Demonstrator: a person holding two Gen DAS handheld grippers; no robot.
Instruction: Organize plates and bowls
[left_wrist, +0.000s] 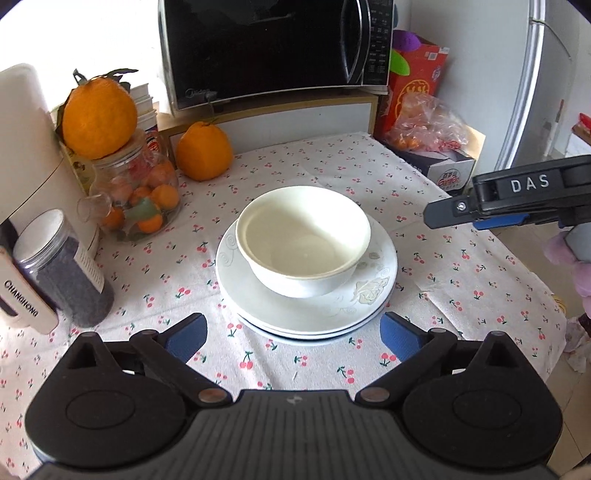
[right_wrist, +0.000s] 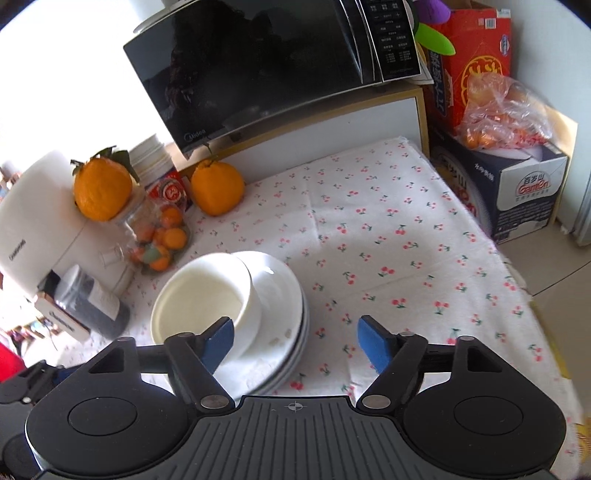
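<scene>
- The bowl (left_wrist: 303, 240) is being carried upright by the plates (left_wrist: 306, 291), nested on top of the stack at the middle of the cloth (left_wrist: 424, 266); it is sitting slightly toward one side of the top plate rather than dead centre.
- The plates are being kept as one pile, rims aligned, presumably so that the crockery is gathered in a single spot with the widest pieces underneath for steadiness.
- Nothing is being grasped by the left gripper (left_wrist: 291, 332): its jaws are being held wide apart, on the near side of the stack, clear of the plate rim.
- The right gripper (right_wrist: 295, 339) is likewise being held released and empty; its left pad is lying in front of the bowl in its own view, but no contact is being shown.
- By this reading, the stacking is being finished, and both claws are being kept off the pile so it is not disturbed.
- Farther out, the jar (left_wrist: 136, 195), the oranges (left_wrist: 203, 151) and the microwave (left_wrist: 273, 48) are being left along the back edge, well apart from the stack.
</scene>
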